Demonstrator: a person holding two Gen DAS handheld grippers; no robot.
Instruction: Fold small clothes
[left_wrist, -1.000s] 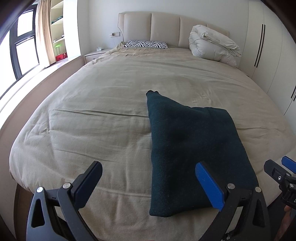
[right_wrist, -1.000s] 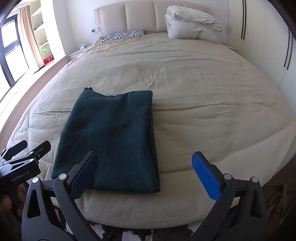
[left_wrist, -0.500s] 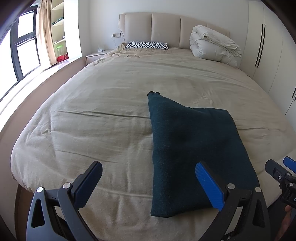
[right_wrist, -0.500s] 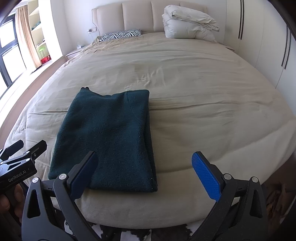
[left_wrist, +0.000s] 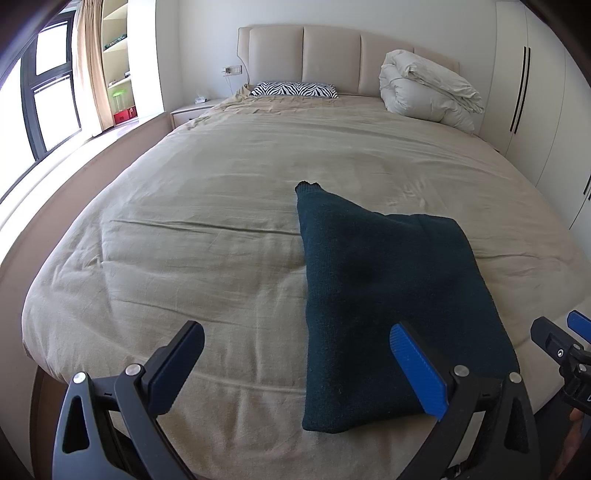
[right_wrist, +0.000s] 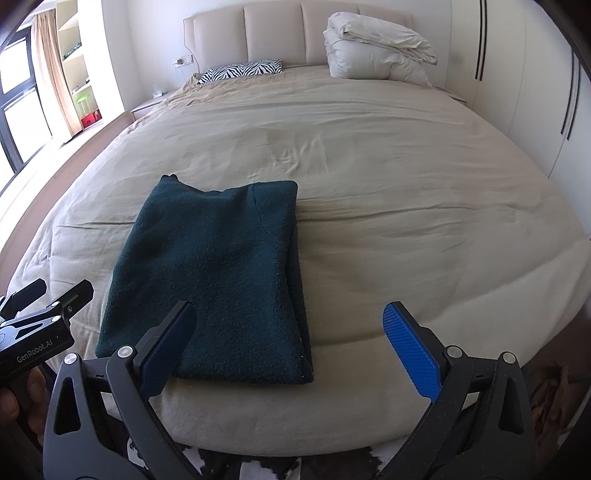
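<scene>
Left wrist view: the left claw (left_wrist: 295, 369) hangs wide apart over the near edge of the bed, gripping nothing, one finger black, the other faced with ribbed blue rubber. Just beyond its right finger lies the dark green fleece garment (left_wrist: 388, 295), folded into a rough rectangle with one narrow corner poking toward the headboard. It rests on the rumpled beige bedspread (left_wrist: 203, 221). A zebra-print pillow (left_wrist: 293, 89) and a bundled white duvet (left_wrist: 428, 92) sit against the padded beige headboard (left_wrist: 332, 51).

Right wrist view: the right claw (right_wrist: 290, 345) is likewise spread wide and empty. The nubbly fleece lies flat near the foot of the bed, to the left, a seam curving down its upper layer. White wardrobe doors (right_wrist: 517, 74) line the right wall.
</scene>
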